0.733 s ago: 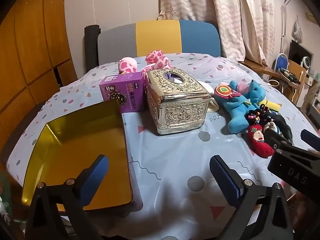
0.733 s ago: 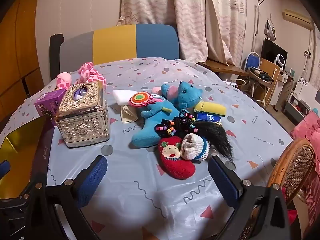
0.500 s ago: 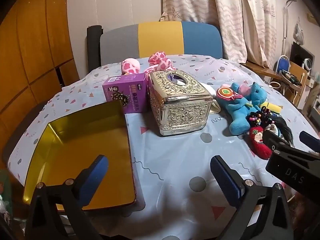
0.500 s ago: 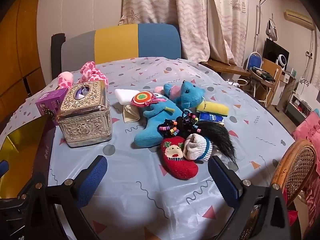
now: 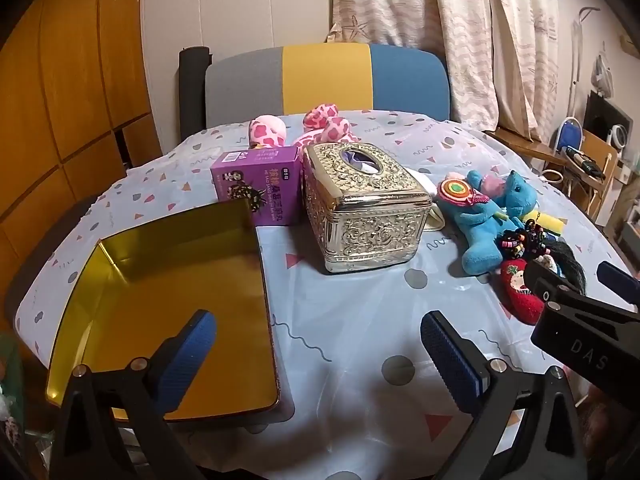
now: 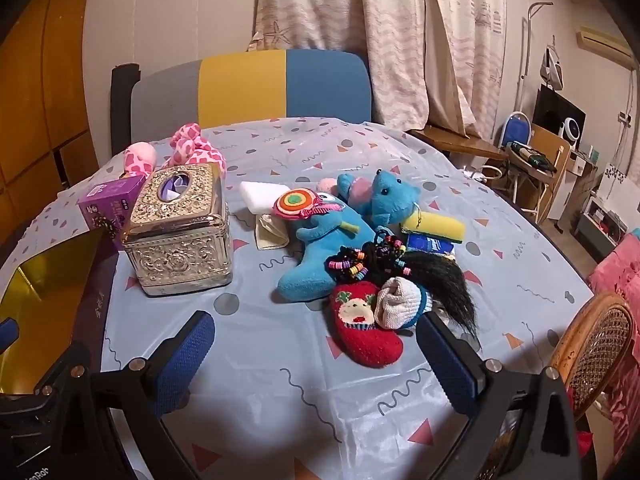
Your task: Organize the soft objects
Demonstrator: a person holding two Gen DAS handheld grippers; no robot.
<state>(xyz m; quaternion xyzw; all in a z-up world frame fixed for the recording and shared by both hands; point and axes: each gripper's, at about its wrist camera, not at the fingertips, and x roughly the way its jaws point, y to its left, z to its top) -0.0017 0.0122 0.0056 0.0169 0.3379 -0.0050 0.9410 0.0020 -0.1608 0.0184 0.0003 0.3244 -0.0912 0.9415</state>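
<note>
Several soft toys (image 6: 332, 240) lie heaped right of the tissue box (image 6: 180, 232) on the counter (image 6: 280, 360); gold tray (image 5: 168, 300) sits near left. Left gripper (image 5: 320, 356) and right gripper (image 6: 316, 354) hover near, jaws released, empty.

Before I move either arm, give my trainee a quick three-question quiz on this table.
1. True or false: the gold tray already holds a toy.
2. What lies closest in front of the right gripper: A the red sock, B the purple box, C the yellow sponge?
3. What stands between the purple box and the blue plush toys?

Key: 1 false. 2 A. 3 the metal tissue box.
</note>
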